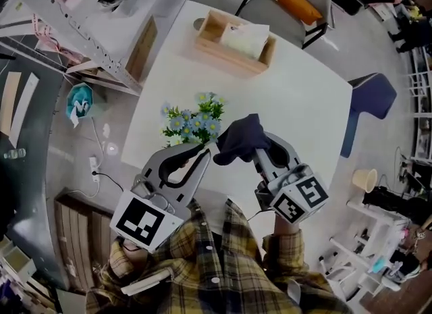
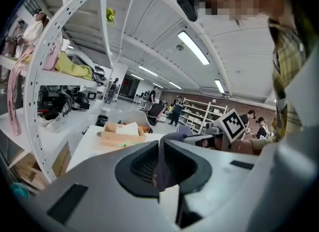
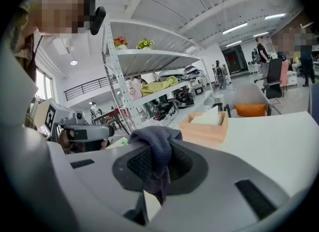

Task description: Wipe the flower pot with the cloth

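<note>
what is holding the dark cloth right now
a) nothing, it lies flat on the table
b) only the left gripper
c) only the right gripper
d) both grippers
D: the cloth spans between the left gripper and the right gripper, and each gripper view shows jaws closed on a fold of it.

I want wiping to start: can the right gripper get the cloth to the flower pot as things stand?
Probably yes. The flower pot stands beside the cloth, nothing between them. But the left gripper and right gripper are both shut on the cloth, so they would have to move together.
</note>
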A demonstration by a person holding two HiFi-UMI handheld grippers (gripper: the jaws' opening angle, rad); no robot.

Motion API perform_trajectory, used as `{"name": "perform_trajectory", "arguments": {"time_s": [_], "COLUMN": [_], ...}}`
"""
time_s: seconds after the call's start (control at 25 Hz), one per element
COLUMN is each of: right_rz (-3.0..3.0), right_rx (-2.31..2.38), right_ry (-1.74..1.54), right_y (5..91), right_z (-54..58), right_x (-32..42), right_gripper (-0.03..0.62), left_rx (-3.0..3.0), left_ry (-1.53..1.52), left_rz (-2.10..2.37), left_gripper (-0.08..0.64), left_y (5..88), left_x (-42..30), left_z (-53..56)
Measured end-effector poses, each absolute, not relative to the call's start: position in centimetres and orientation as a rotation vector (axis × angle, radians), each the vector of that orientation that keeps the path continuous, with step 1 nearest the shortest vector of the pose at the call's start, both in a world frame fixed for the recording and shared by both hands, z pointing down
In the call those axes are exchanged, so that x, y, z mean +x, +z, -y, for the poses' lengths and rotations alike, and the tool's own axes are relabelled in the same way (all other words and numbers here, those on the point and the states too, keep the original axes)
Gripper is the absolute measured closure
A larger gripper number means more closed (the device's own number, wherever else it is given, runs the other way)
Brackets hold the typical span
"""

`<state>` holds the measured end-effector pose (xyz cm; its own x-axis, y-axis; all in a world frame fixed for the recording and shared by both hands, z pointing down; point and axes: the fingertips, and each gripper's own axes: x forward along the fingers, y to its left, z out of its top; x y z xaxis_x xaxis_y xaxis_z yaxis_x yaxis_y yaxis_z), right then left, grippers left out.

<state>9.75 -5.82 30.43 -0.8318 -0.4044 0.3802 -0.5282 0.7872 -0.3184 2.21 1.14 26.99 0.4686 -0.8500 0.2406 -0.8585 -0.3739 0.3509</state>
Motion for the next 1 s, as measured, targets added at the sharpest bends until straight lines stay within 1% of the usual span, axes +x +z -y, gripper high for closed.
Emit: {"name": "perform_trajectory", "arguments": {"time_s": [0.32, 0.44, 0.48, 0.76, 1.0], "right_rz": [2.629, 2.615, 2.61, 2.584, 2.559], "right_rx": [0.734, 0.738, 0.737, 0.728, 0.726], "right_ry": [0.621, 0.635, 0.64, 0.676, 0.7], "right_y": [34.2, 35.5, 35.9, 38.7, 40.1], "right_z": [7.3, 7.4, 7.4, 6.4, 5.6], "right_x": [9.1, 8.7, 8.6, 7.8, 7.5], "right_gripper": [0.569, 0.569, 0.569, 0.569, 0.569], "left_rx": [2.256, 2.243, 2.241, 2.198, 2.188], "left_ry": [0.061, 0.078, 0.096, 0.175, 0.261], "left_rz": [1.365, 1.322, 1.306, 1.263, 1.292], "left_gripper": [0.537, 0.522, 0.505, 0.448, 0.393], "left_y": [32.2, 34.2, 35.0, 40.9, 44.2], "left_x": [2.0, 2.2, 2.4, 2.5, 0.5], "left_z": [-3.1, -4.2, -4.7, -7.3, -7.4]}}
